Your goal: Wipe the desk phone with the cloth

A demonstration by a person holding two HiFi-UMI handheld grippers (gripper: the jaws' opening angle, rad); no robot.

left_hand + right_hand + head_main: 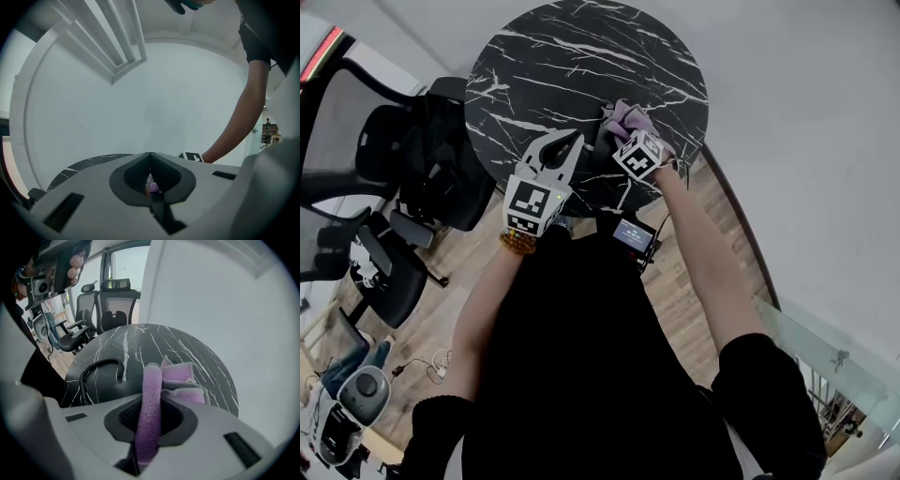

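Your right gripper is clenched on the purple cloth: a thick fold of it runs up between the two jaws and out past their tips. The rest of the cloth lies bunched beyond them, on the round black marble table. Just left of that fold, in the right gripper view, sits the desk phone, a dark body low on the tabletop. Its coiled cord loops along its left side. Whether the cloth touches the phone is not clear from here.

Your left gripper is pressed closed, with the tips meeting in a straight seam. A fleck of purple shows through the hollow between its pads, too small to tell what it is. From the head view this gripper hovers over the near edge of the table, to the left of the right one and apart from the cloth.

You wear a bead bracelet on your left wrist, and a small device with a lit screen sits at your waist. Black mesh office chairs stand to the left of the table on a wooden floor.
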